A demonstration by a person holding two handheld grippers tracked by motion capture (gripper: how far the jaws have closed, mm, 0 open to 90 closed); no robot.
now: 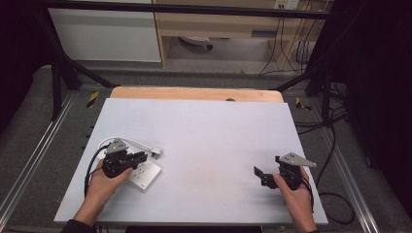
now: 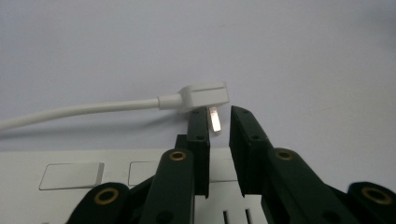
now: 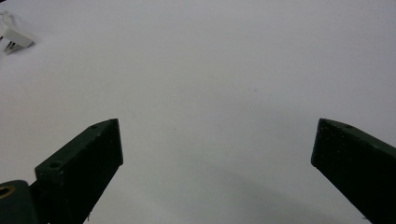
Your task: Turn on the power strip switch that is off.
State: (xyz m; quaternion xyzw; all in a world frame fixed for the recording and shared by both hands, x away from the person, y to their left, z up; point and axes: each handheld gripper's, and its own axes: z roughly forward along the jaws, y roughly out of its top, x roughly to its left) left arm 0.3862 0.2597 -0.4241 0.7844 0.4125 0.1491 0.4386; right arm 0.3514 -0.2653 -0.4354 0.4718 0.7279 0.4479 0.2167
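Note:
A white power strip point(image 1: 145, 175) lies flat on the table near the front left, with sockets and switches on its top face point(image 2: 70, 175). Its white plug point(image 1: 155, 152) rests on the table just past it, prongs down point(image 2: 205, 95), on a white cable point(image 1: 131, 141). My left gripper point(image 1: 142, 156) reaches over the strip, and its jaws stand a narrow gap apart with nothing between them, tips just short of the plug point(image 2: 219, 114). At the front right, my right gripper point(image 1: 261, 177) is wide open over bare table point(image 3: 215, 135).
The pale table top point(image 1: 204, 126) sits on a wooden board, with a black frame and floor cables around it. The plug point(image 3: 16, 37) lies at the far upper left in the right gripper view. A hand holds each gripper from the front edge.

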